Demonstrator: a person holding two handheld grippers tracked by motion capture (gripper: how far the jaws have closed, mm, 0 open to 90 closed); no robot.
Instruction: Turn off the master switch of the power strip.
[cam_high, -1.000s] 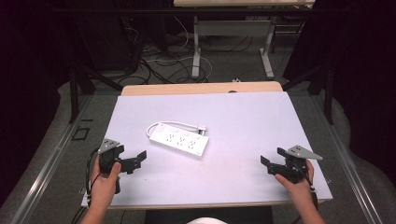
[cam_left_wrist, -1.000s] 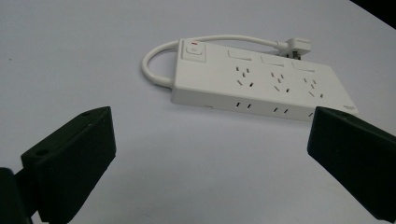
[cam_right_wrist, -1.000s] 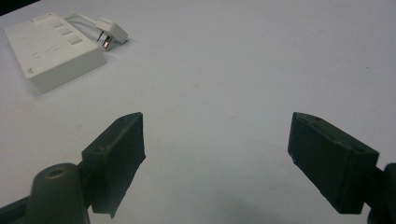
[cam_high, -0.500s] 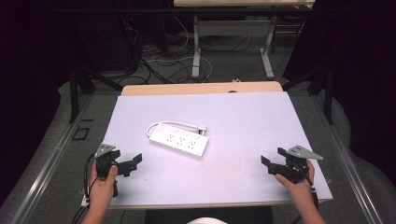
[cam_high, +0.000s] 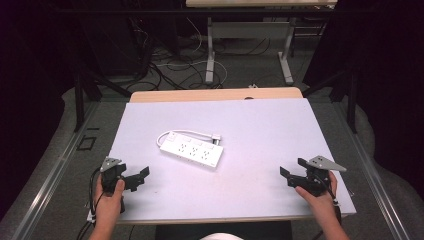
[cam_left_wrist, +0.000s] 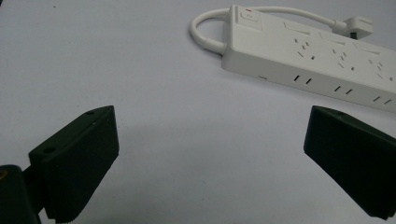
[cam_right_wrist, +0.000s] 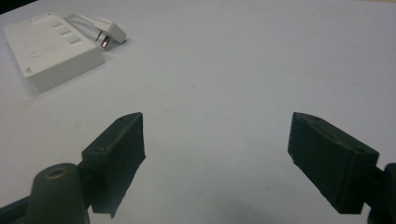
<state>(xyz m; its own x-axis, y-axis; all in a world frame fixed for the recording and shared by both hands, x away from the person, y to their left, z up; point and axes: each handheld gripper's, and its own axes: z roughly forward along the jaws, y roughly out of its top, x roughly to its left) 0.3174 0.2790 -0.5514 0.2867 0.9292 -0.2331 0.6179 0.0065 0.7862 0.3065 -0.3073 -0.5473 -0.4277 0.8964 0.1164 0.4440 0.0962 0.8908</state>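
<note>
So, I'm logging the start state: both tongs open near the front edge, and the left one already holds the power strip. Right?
Not quite. The left tongs are open and hold nothing; the power strip lies untouched mid-table, apart from them, as the high view shows. The rest stands: the right tongs are open too, and both sit near the front edge.

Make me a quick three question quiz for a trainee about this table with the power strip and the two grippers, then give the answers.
1. True or false: the left gripper is shut on the power strip.
2. Multiple choice: where does the plug lie? A) off the table edge B) on the table beside the strip's far side C) in the right gripper
3. Fill in: the strip's short cable leaves the end that has the ____.

Key
1. False: both grippers are open, apart from the strip.
2. B
3. Switch
</note>
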